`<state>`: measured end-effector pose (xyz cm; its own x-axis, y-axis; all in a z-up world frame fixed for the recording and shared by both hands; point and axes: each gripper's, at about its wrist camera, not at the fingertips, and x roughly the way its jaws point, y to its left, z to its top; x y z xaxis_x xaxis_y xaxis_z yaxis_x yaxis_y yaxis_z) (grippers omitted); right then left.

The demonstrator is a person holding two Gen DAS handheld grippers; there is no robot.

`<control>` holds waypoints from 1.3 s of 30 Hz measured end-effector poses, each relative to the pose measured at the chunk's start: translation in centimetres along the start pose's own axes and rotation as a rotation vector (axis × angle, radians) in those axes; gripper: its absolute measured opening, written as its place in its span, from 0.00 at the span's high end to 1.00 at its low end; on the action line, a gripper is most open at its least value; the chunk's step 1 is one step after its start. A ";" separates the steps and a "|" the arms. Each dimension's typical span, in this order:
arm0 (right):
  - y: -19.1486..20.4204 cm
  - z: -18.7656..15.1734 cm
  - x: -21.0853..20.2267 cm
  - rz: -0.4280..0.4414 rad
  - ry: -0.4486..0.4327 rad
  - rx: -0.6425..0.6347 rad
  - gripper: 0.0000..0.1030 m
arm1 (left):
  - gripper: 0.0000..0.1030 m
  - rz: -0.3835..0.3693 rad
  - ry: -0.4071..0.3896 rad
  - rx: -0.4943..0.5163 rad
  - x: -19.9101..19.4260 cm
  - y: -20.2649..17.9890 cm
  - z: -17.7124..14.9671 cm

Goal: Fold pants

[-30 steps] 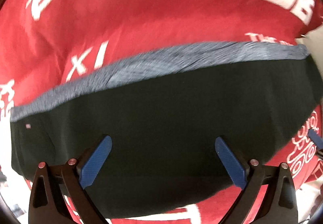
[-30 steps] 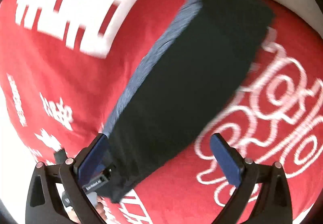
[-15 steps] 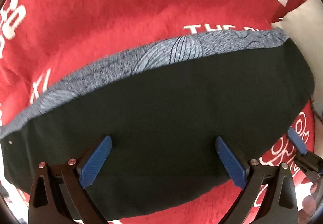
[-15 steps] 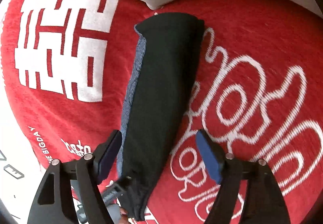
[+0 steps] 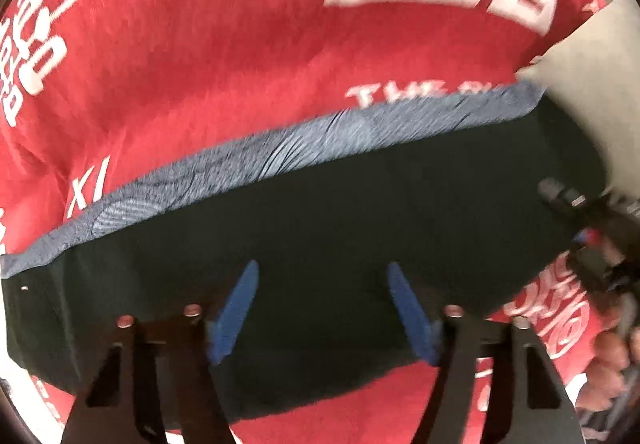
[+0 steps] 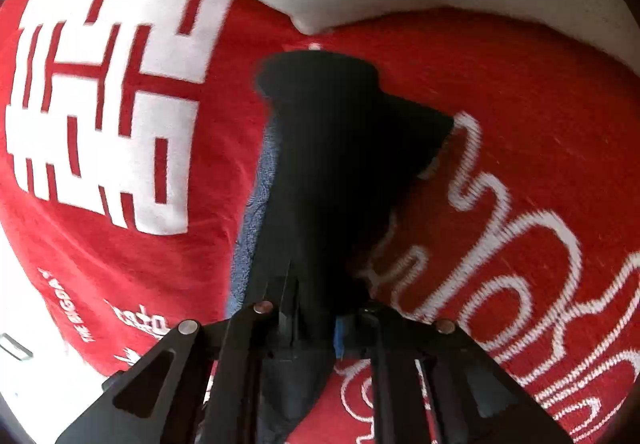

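My right gripper (image 6: 310,318) is clamped on the near end of the dark pants (image 6: 332,180), it seems. My left gripper (image 5: 322,308) is spread apart above the pants (image 5: 320,244) on the red blanket (image 5: 200,44).

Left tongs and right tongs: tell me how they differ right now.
The left tongs stand open, blue pads apart over the dark pants; the right tongs are shut on the pants' end. The left tongs hold nothing, while the right tongs have cloth bunched between them. Both are black with blue pads, above the red blanket.
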<state>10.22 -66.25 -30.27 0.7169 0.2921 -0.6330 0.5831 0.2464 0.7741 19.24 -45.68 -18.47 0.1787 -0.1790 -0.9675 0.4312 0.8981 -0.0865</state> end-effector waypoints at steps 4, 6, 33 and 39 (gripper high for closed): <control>1.4 -0.3 -0.5 -0.038 -0.010 -0.086 0.88 | 0.45 -0.069 -0.039 0.001 0.1 -0.9 -0.3; 2.7 -0.4 -0.6 -0.069 -0.019 -0.154 0.88 | 0.45 -0.069 0.000 -0.011 2.7 -1.3 -1.4; 19.9 -25.4 7.4 -0.541 0.002 -1.524 0.89 | 0.46 -0.008 -0.090 -0.192 -4.3 21.0 -5.0; 14.8 -34.3 14.7 -0.761 0.067 -1.799 0.80 | 0.46 0.042 -0.030 -0.286 -3.3 27.2 -8.1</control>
<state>16.23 -26.60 -28.32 0.5066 -0.2948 -0.8102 -0.3227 0.8066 -0.4953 23.17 -17.41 -19.59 0.2195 -0.1470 -0.9645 0.1565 0.9811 -0.1140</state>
